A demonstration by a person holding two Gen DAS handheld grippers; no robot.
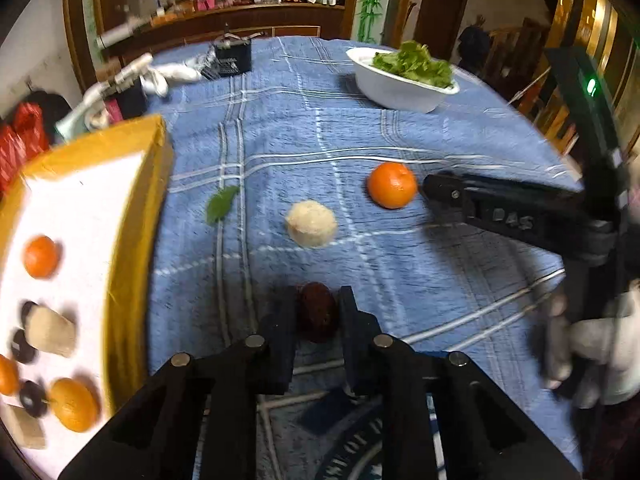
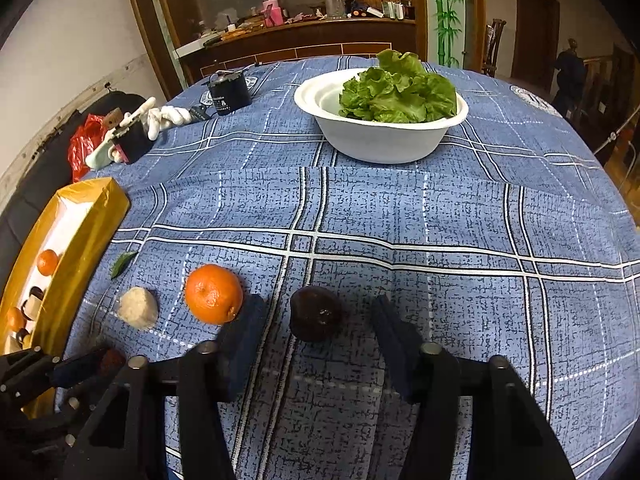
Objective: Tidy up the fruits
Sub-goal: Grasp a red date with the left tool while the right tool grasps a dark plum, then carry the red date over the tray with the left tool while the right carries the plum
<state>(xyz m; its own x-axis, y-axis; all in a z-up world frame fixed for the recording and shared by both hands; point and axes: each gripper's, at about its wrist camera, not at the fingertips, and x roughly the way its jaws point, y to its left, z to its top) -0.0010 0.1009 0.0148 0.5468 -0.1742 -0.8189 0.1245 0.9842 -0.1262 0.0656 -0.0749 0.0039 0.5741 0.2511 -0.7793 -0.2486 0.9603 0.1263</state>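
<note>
My left gripper (image 1: 318, 310) is shut on a dark red fruit (image 1: 317, 312), held just above the blue checked tablecloth (image 1: 400, 272). It also shows in the right wrist view (image 2: 102, 362) at the lower left. My right gripper (image 2: 316, 316) is open, its fingers on either side of a dark purple fruit (image 2: 315, 314) that lies on the cloth. An orange (image 2: 213, 293) lies just left of it, also seen in the left wrist view (image 1: 392, 185). A pale beige round fruit (image 1: 312, 223) lies beside the orange. A yellow-rimmed tray (image 1: 132, 216) at the left holds several oranges and dark fruits.
A white bowl (image 2: 380, 140) of green lettuce stands at the back of the table. A small green leaf (image 1: 221, 203) lies near the tray. A dark can (image 2: 229, 93), white gloves and tools lie at the far left back. A wooden counter stands behind.
</note>
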